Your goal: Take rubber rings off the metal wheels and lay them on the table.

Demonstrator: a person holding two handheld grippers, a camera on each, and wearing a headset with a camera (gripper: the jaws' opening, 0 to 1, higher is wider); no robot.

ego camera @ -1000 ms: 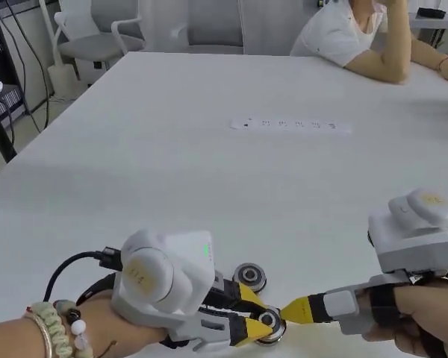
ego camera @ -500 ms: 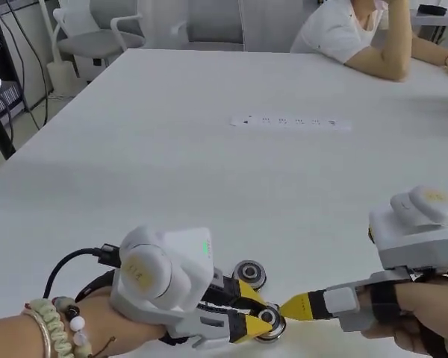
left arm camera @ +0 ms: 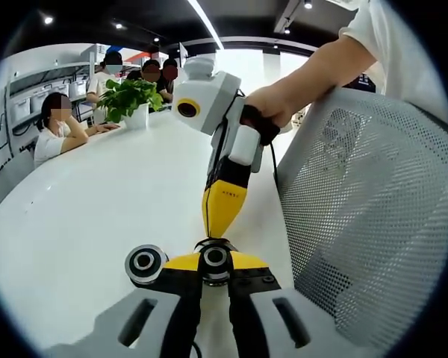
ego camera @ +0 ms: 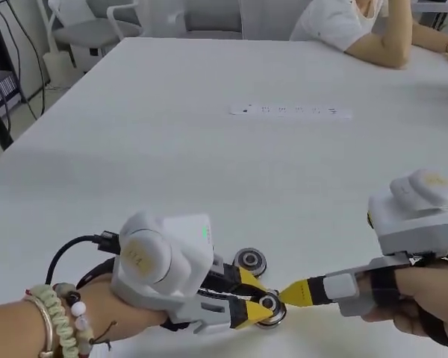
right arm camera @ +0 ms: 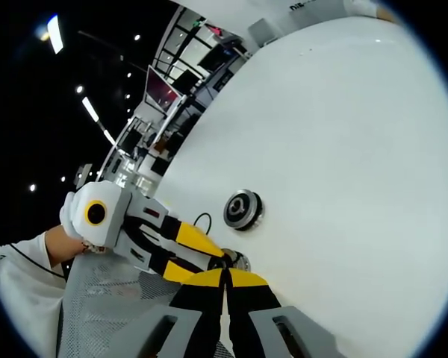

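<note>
On the white bench (ego camera: 172, 164), a power strip (ego camera: 290, 111) farther back, left gripper (ego camera: 264, 309) fingers clamp a metal wheel (ego camera: 271, 303); right gripper (ego camera: 286, 297) fingers, closed, touch its edge.

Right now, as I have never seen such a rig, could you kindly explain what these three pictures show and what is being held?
There is no robot: a person holds a two-jaw tool in each hand. The head view comes from a headset camera looking down. Each round picture comes from a camera riding on one gripper. The left gripper is shut on a metal wheel. The right gripper, jaws together, has its tip at that wheel's rim. A second wheel lies beside them on the white table. A power strip lies farther off, and another person sits at the far side.
</note>
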